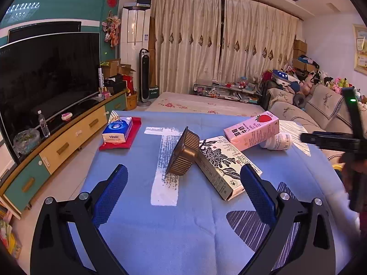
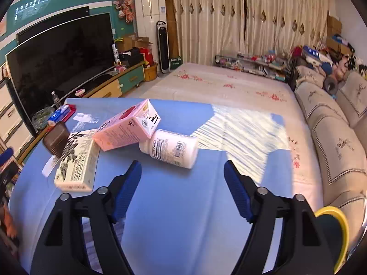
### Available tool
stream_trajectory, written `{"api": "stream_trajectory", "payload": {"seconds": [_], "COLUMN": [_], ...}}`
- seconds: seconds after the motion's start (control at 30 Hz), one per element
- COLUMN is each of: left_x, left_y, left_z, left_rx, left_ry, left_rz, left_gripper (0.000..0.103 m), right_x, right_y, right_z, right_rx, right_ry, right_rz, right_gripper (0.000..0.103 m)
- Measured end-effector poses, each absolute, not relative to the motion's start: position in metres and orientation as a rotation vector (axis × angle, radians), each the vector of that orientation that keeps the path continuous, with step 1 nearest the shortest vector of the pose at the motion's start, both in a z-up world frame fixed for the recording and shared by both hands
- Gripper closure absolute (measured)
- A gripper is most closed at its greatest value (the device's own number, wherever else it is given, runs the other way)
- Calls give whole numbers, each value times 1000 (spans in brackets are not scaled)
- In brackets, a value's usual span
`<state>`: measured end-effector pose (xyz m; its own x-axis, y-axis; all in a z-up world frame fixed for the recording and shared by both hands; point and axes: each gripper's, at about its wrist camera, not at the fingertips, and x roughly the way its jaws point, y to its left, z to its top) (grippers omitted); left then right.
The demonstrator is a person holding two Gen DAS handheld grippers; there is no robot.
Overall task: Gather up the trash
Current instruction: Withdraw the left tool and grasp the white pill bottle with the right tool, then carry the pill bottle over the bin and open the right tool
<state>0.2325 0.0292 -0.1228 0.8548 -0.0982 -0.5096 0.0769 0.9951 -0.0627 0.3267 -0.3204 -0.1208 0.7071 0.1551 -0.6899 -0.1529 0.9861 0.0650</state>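
Note:
On the blue cloth (image 1: pixel 188 229) lies a pile of trash. A brown ribbed plastic cup (image 1: pixel 183 153) is tipped on its side against a cream carton with a black flower print (image 1: pixel 220 165). A pink strawberry milk carton (image 1: pixel 252 130) leans on that carton and on a white bottle (image 1: pixel 278 141) lying flat. My left gripper (image 1: pixel 183 185) is open, with the cup and the cream carton just beyond its blue fingers. In the right wrist view the right gripper (image 2: pixel 182 178) is open too, nothing between its fingers, and the white bottle (image 2: pixel 170 147) and pink carton (image 2: pixel 128 126) lie just ahead.
A blue tissue pack (image 1: pixel 118 129) rests on a red pad (image 1: pixel 130 137) at the cloth's far left. A TV (image 1: pixel 45 78) on a low cabinet stands to the left, a sofa (image 2: pixel 332 142) to the right. A yellow-rimmed container (image 2: pixel 332 226) sits at the lower right.

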Motion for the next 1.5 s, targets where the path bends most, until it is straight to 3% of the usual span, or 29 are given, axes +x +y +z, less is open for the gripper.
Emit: {"api": "stream_trajectory", "payload": {"seconds": [0.1,0.57,0.77,0.83,0.93,1.5], "left_x": [232,230,229,228,227,225], "left_y": [28,23,21,21,19,13], "left_z": [-125,-125,-127,-128,-128,-130], "left_rx": [-39,-61,-61,-57,-46,-13], "left_ry": [544,557,565,565,561,553], "left_rz": [-96,-128,-133,-135,-129,-134], "left_gripper": [6,6,6,6,6,6], "right_x": [339,367,385,389,391,268], "right_y": [-305,-269,-271,-273,-277,-328], "right_z": [-132,-162,-168,-169,-168,-140], "right_rx": [0,-25,-3,3,19,52], "right_ry": [771,815,852,855,868,834], "right_rz": [130,-8,-52,-56,-46,16], "right_gripper": [21,17,17,23,23,23]}}
